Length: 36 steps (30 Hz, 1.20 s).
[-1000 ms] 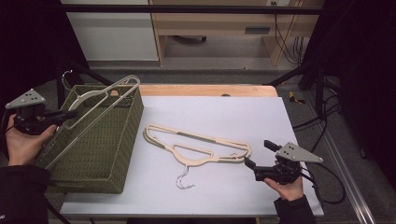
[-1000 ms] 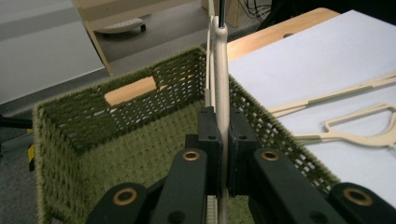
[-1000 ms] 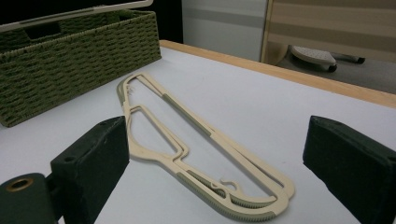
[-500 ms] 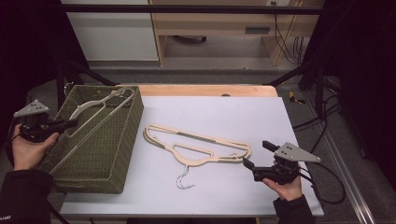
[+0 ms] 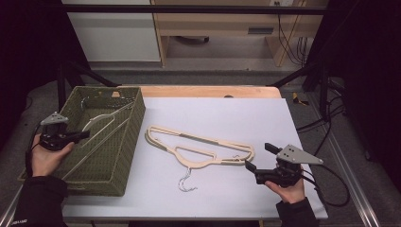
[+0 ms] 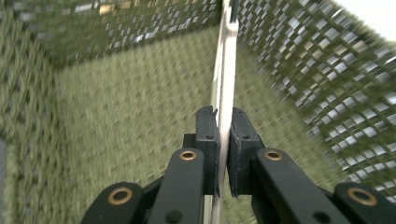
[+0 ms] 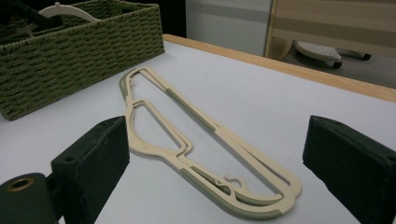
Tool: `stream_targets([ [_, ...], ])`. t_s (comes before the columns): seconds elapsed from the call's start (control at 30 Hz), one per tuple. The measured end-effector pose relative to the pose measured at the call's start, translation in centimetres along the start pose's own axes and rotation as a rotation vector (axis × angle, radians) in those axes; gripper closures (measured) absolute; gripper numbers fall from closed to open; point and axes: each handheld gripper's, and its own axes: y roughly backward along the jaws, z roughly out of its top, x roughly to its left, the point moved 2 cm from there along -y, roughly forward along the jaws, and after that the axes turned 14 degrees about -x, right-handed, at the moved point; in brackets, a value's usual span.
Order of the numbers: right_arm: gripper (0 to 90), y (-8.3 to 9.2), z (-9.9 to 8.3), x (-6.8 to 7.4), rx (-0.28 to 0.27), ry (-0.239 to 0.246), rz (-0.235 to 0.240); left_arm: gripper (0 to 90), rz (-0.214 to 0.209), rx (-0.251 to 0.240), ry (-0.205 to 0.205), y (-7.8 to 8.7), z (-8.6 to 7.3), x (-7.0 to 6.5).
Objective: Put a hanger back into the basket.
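High view puts the left gripper [image 5: 78,135] at about nine o'clock on the table, over the rectangular woven olive-green basket [image 5: 124,156]. Left gripper view confirms its jaws clenched on the thin edge of a cream plastic hanger [image 6: 226,88], which runs straight ahead of the jaws into the basket interior. In the high view that held hanger [image 5: 101,122] slants from the gripper toward one o'clock, its far end near the basket's back wall.

Right gripper [image 5: 257,158] sits at about five o'clock, jaws spread wide and grasping nothing, as the right gripper view shows plainly. Directly ahead of it lies a second cream plastic hanger with grey-green ribbed grips [image 5: 198,149], flat on the white table surface [image 5: 246,113]. Its long axis runs from ten o'clock to four o'clock, the near end just beside the open jaws. A thin wire hook [image 5: 185,182] projects from it toward six o'clock.

Judgement: the right hand is much the nearer to the table hanger, and any pickup turns on closing across that near end.

No brand, label or legible writing is found on any item.
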Motion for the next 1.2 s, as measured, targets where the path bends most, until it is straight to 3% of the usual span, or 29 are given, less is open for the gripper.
stream_targets([
  [0.03,7.7,0.0,0.0,0.0,0.000,0.001,0.001,83.6,0.018,0.020,-0.005,-0.1,-0.3,0.1],
  [0.13,7.8,-0.1,0.0,0.0,0.001,0.000,0.002,83.2,0.030,0.005,0.023,0.1,-0.5,0.5],
  [0.33,7.8,-0.2,-0.1,0.1,0.006,0.001,0.005,79.3,0.103,0.056,0.042,-0.1,-0.9,1.0],
  [0.53,7.9,-0.2,-0.1,0.1,0.003,0.000,0.005,69.5,0.146,0.094,0.053,0.1,-1.1,1.7],
  [0.73,7.9,-0.2,-0.1,0.2,0.005,0.001,0.008,59.9,0.198,0.123,0.093,0.1,-1.5,2.2],
  [0.93,7.9,-0.2,-0.1,0.2,0.003,0.000,0.008,49.4,0.238,0.168,0.094,0.2,-1.7,2.4],
  [1.07,7.9,-0.2,-0.1,0.2,0.001,0.000,0.008,51.0,0.223,0.169,0.122,0.6,-1.7,2.5],
  [1.2,7.9,-0.1,0.0,0.2,-0.001,-0.001,0.009,50.1,0.206,0.116,0.097,1.3,-1.1,2.0],
])
